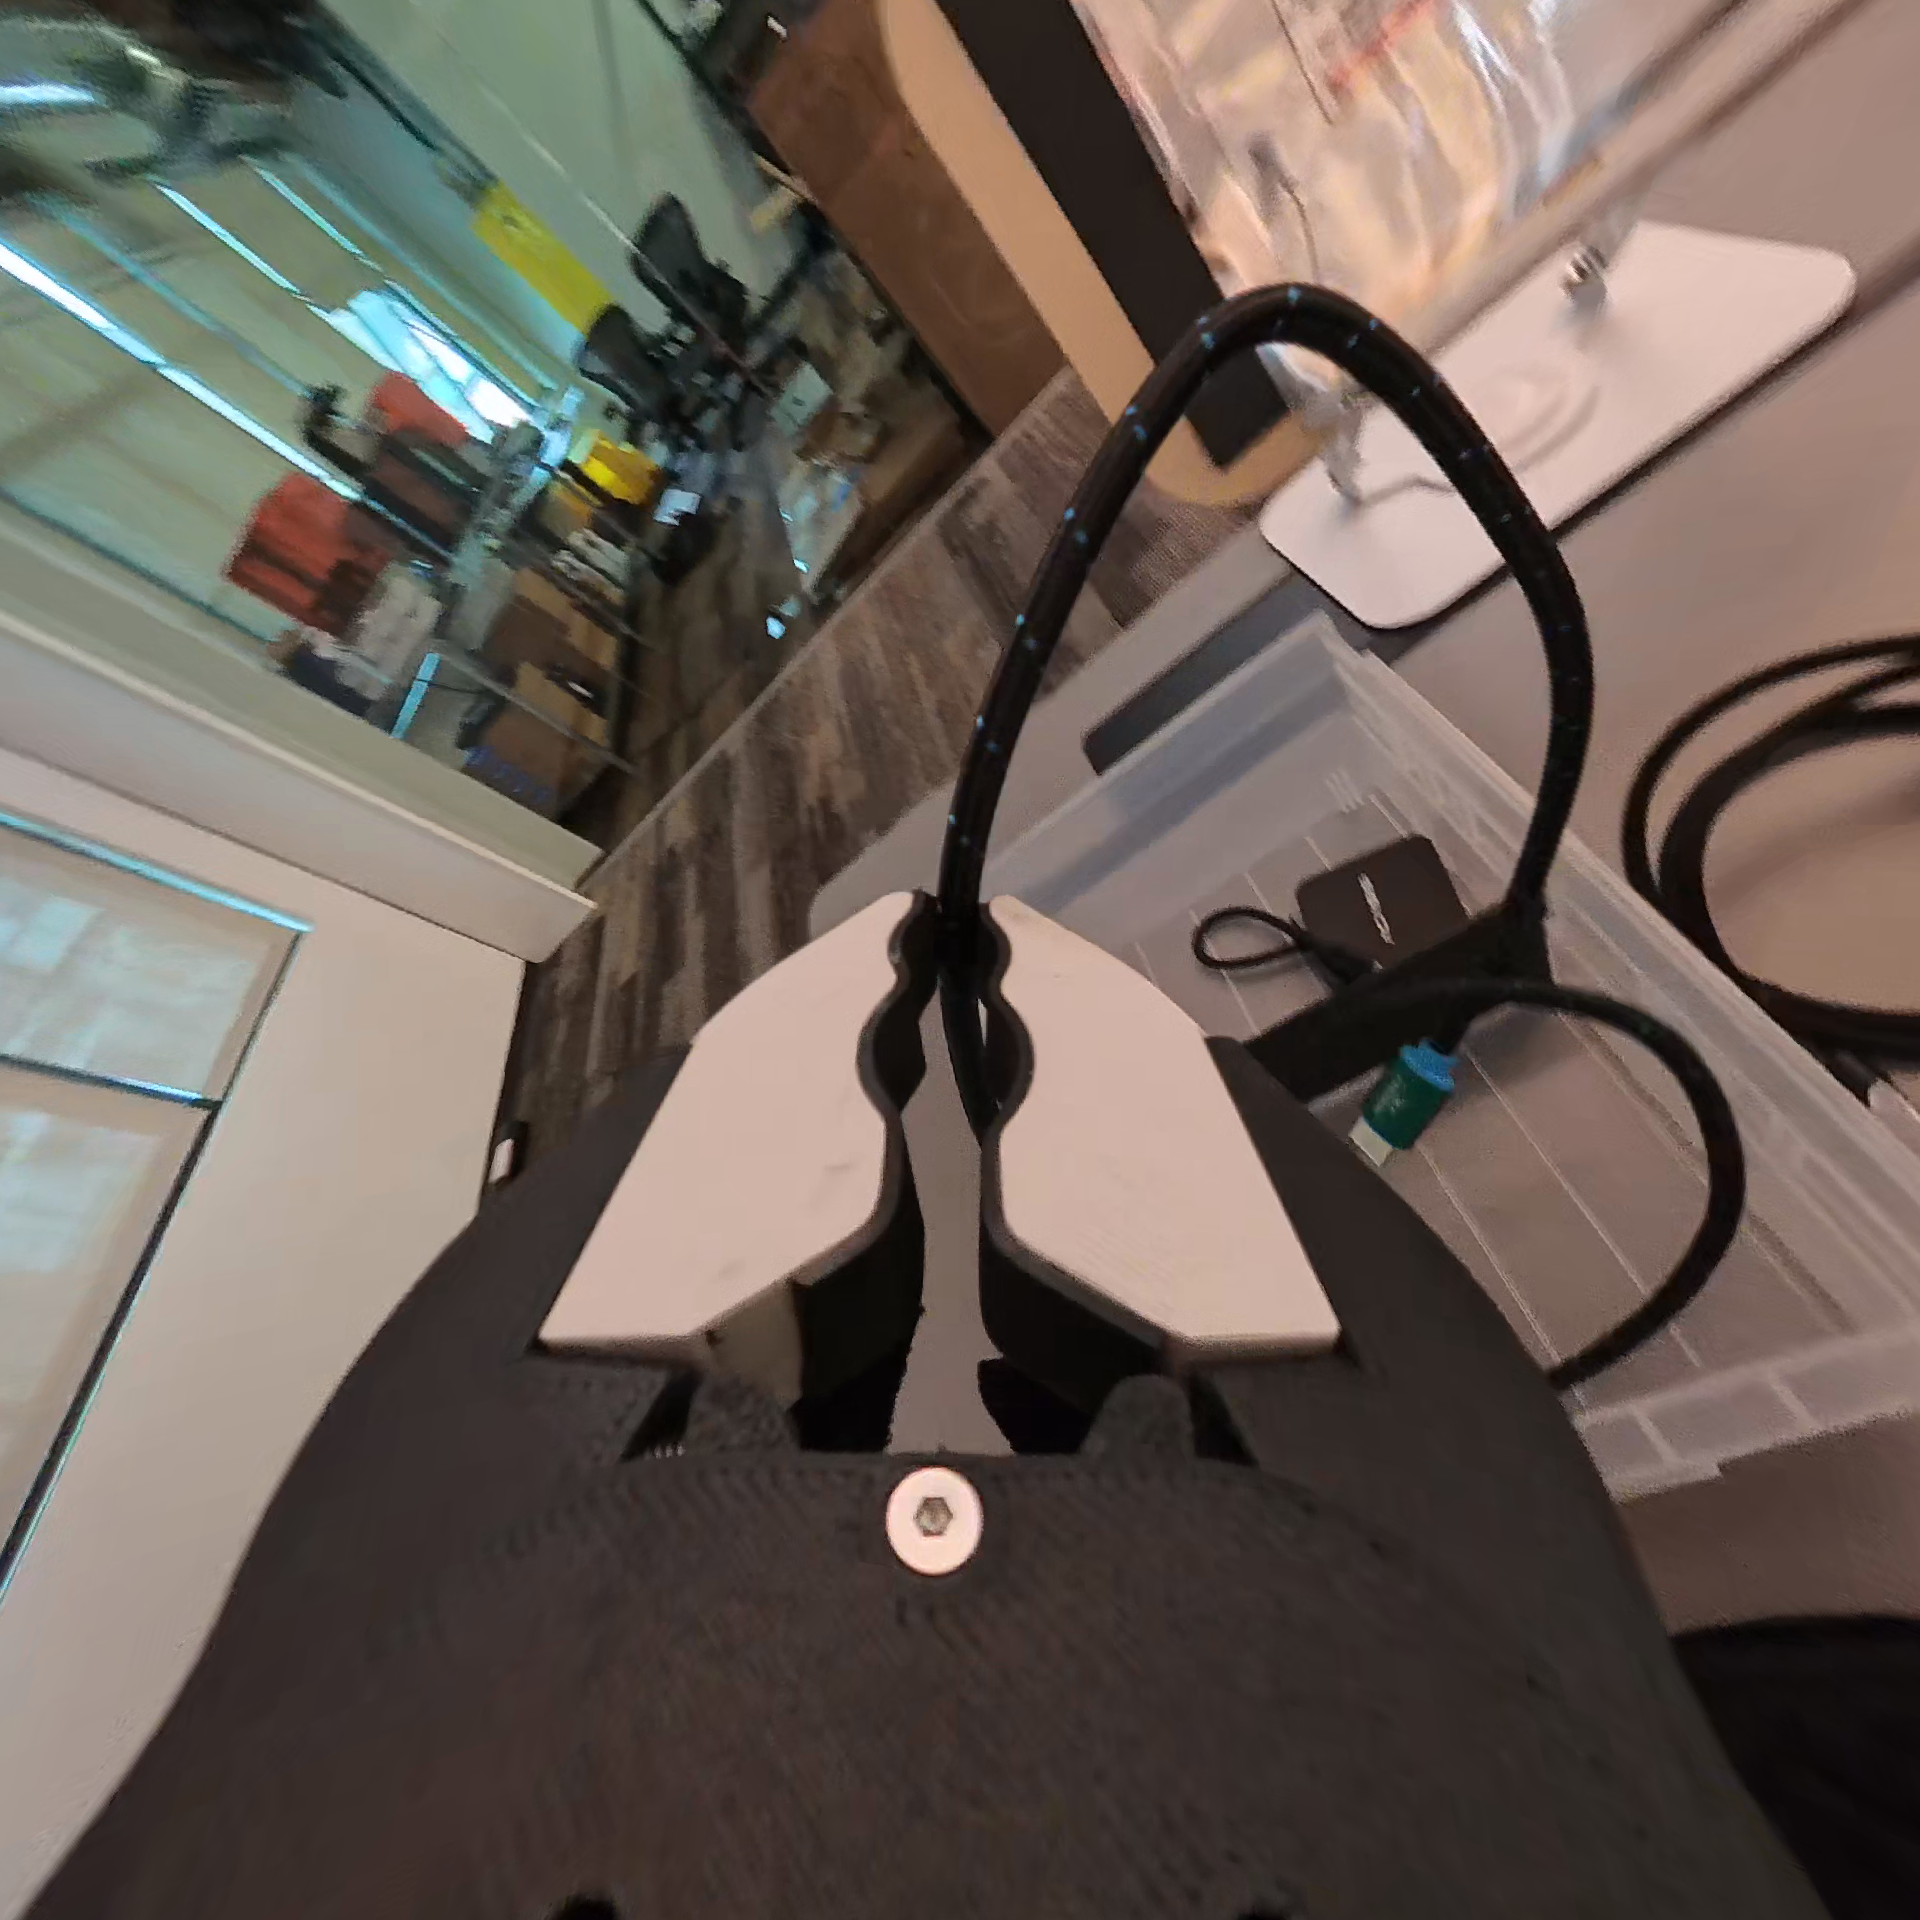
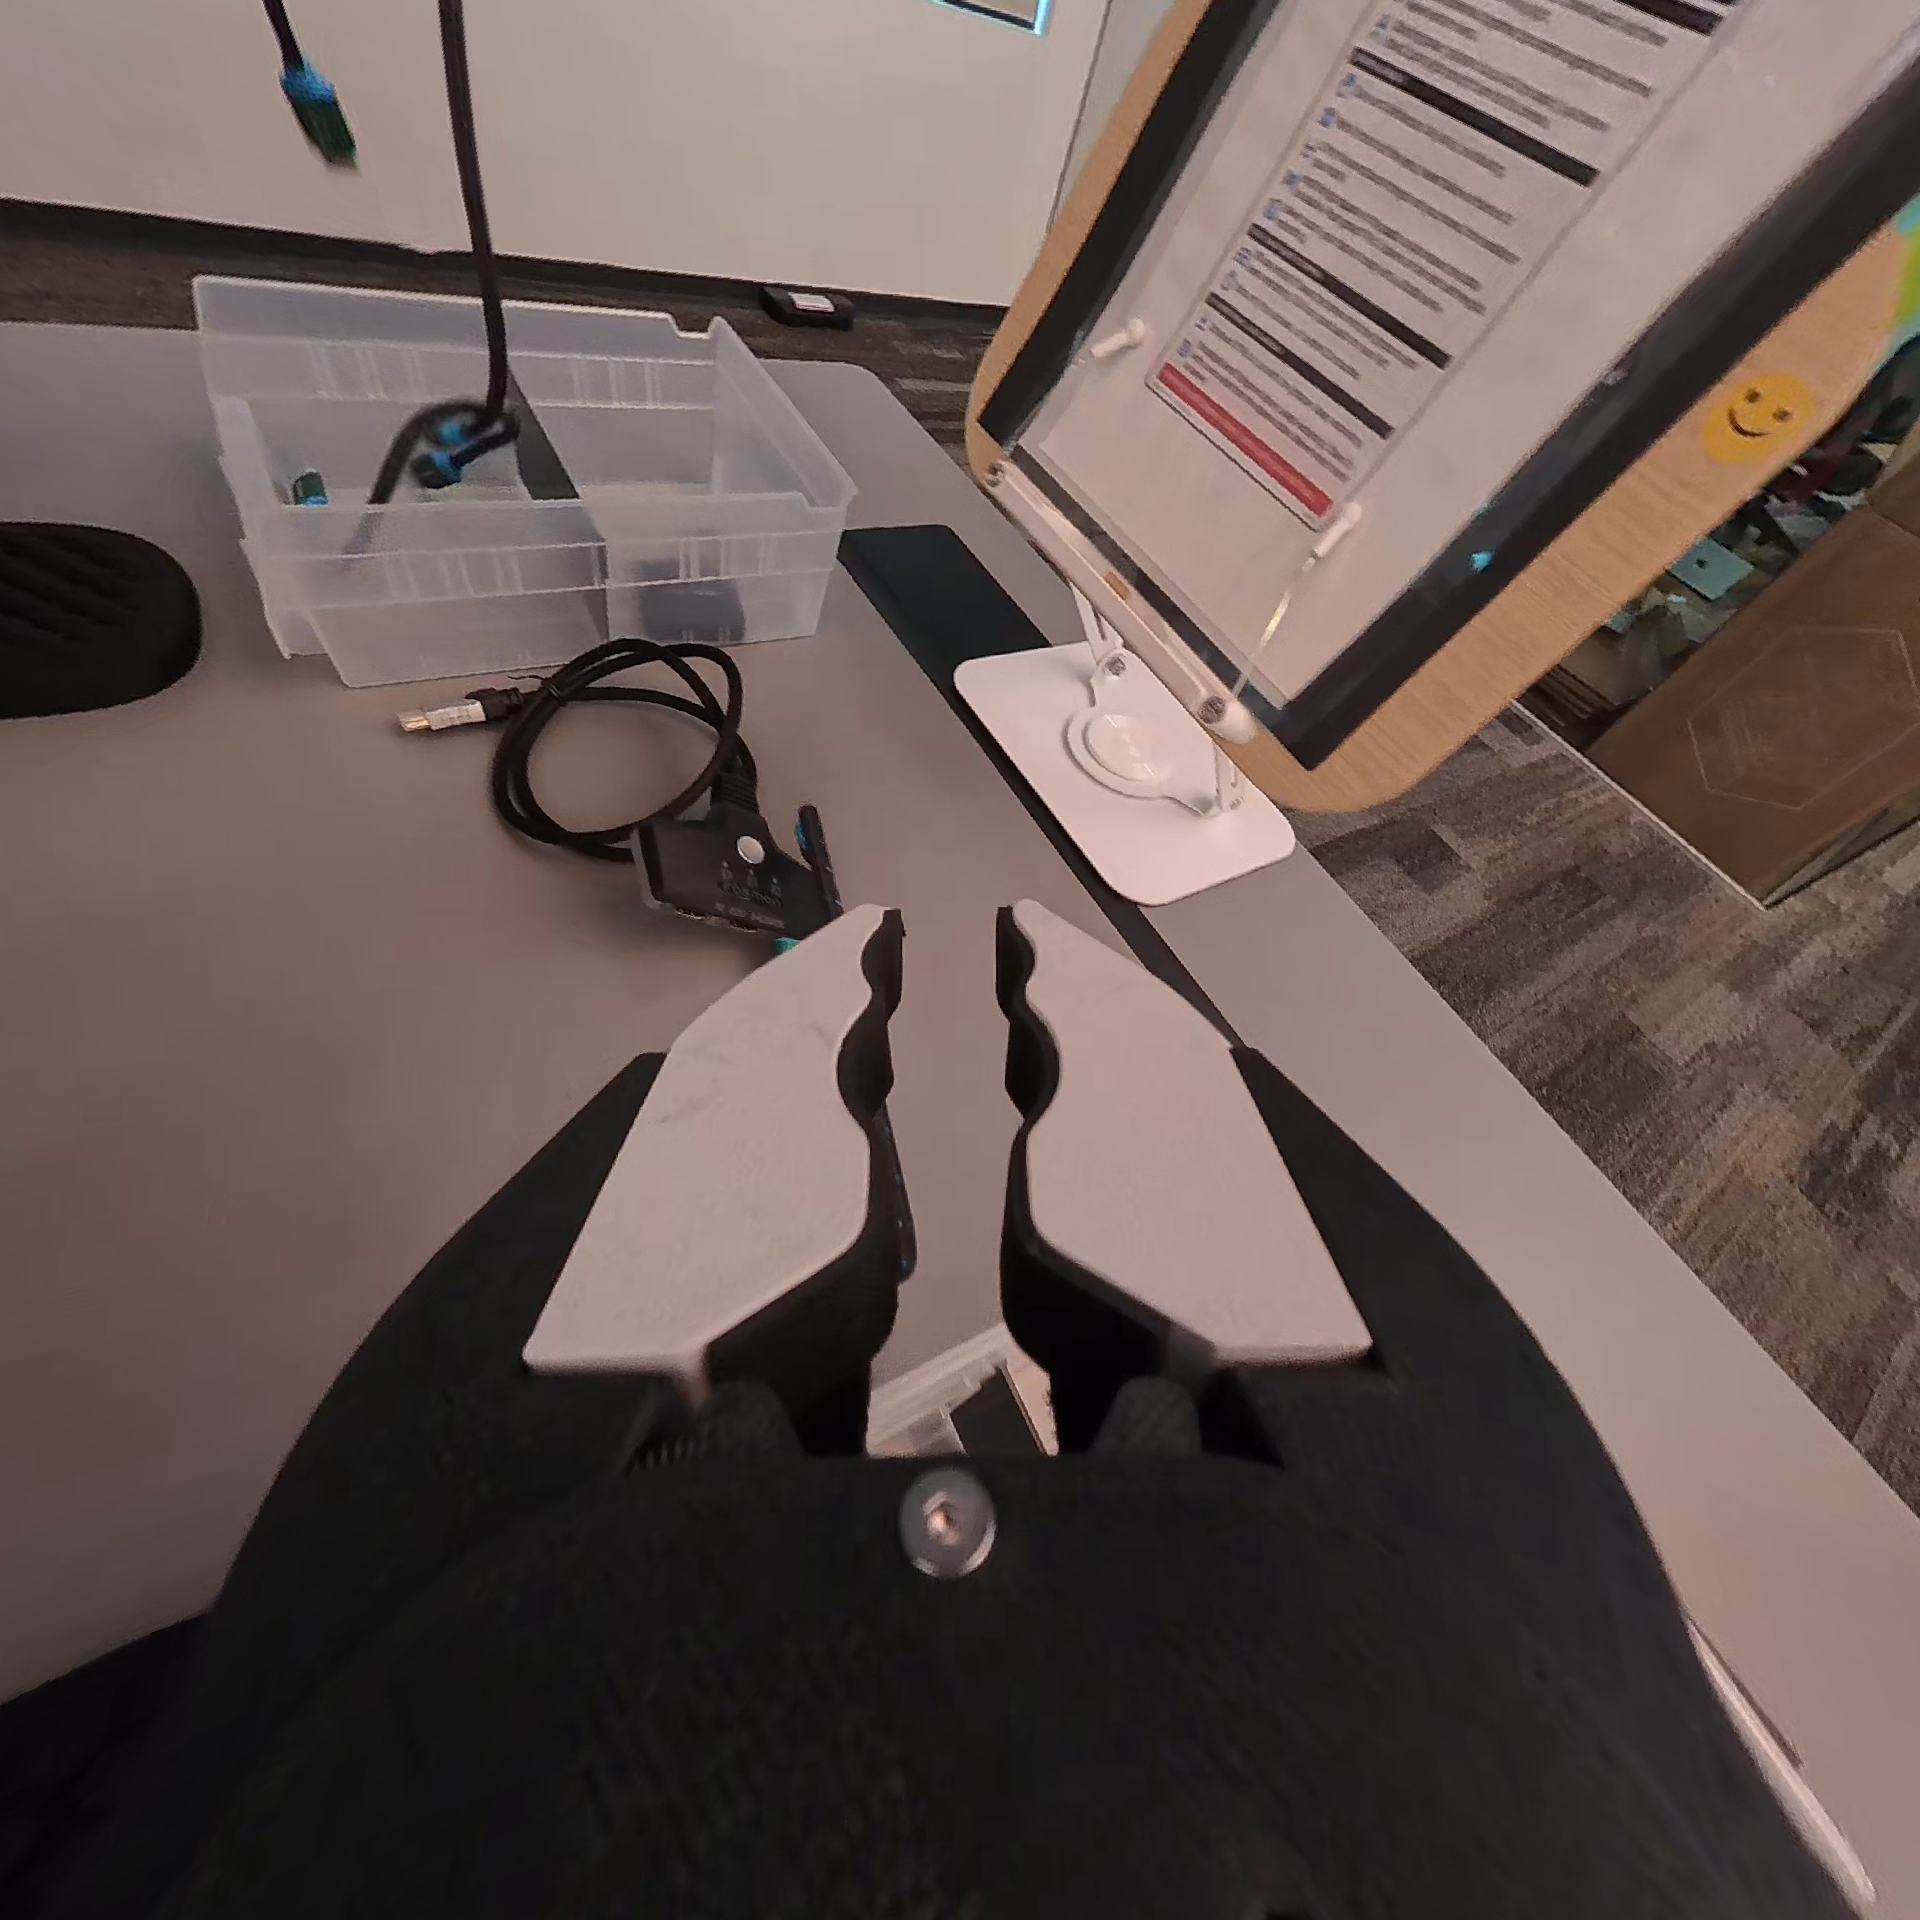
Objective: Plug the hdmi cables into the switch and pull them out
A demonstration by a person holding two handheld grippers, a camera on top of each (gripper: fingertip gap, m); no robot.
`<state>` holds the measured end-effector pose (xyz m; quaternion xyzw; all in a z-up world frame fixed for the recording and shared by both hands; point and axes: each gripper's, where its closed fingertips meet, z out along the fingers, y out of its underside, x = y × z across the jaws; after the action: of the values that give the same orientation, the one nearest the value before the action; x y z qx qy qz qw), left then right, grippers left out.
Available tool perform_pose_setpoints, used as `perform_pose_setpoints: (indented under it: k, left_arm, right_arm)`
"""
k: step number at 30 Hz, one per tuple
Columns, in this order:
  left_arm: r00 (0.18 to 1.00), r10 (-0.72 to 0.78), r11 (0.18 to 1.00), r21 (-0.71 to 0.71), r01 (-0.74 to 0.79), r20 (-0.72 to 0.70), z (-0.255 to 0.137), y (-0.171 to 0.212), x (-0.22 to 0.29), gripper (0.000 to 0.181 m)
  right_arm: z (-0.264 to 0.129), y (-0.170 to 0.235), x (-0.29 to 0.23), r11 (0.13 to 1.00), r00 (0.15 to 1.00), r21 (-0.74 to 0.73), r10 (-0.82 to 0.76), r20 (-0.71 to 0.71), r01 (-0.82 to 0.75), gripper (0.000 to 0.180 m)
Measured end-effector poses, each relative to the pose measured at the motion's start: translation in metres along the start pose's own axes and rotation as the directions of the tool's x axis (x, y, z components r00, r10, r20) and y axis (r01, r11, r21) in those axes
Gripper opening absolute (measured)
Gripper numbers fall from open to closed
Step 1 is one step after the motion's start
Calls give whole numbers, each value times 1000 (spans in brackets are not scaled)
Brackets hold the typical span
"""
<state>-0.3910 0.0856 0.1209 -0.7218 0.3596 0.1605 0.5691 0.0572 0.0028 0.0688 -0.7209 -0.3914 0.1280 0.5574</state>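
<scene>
My left gripper (image 1: pixel 956 920) is shut on a black braided HDMI cable (image 1: pixel 1101 488) and holds it up in the air. The cable loops over and runs down into a clear plastic bin (image 1: pixel 1621 1278); its teal plug (image 1: pixel 1405 1103) hangs free over the bin. In the right wrist view the same cable (image 2: pixel 470 208) rises from the bin (image 2: pixel 717 488) and the plug (image 2: pixel 317 109) dangles at top left. The small black HDMI switch (image 2: pixel 712 868) lies on the grey table (image 2: pixel 208 987) with its coiled lead (image 2: pixel 623 738). My right gripper (image 2: pixel 948 925) is open and empty, just right of the switch.
A second teal-tipped cable end (image 2: pixel 808 831) lies beside the switch, partly behind my left finger. A sign on a white stand (image 2: pixel 1143 800) is at the table's far right edge. A black mesh object (image 2: pixel 83 613) is at the left. Carpeted floor lies beyond the table edge.
</scene>
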Motion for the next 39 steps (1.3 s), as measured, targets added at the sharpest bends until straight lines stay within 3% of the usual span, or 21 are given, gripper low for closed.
perform_pose_setpoints:
  k: [1,6,10,15,20,28,33,39]
  left_arm:
    - [999,-13,999,35,12,36,-6,-6,-7,6]
    - [999,-44,996,84,43,5,-15,-13,-4,6]
    - [961,-276,942,198,271,0,-19,-26,-23,6]
    - [891,-454,835,359,418,20,-30,-37,-47,6]
    - [835,-522,758,352,548,-175,-21,-42,-34,6]
    - [716,-365,608,431,667,-595,-48,-113,26,5]
    - [722,-97,671,491,555,-685,-70,-157,101,6]
    - [747,145,797,524,300,-649,-76,-174,191,6]
  right_arm:
    - [3,-1,-2,1000,1000,-3,-6,7,6,18]
    - [17,2,-11,998,999,-50,-44,31,45,18]
    - [24,2,-17,996,997,-64,-54,48,57,18]
    - [27,3,-19,995,997,-74,-60,51,64,18]
    - [31,-3,-24,996,996,-53,-65,67,68,18]
    - [60,-60,-68,982,985,175,-102,137,78,17]
    - [91,-85,-110,963,971,265,-19,240,-46,18]
    - [104,-94,-163,957,906,278,-43,421,-83,26]
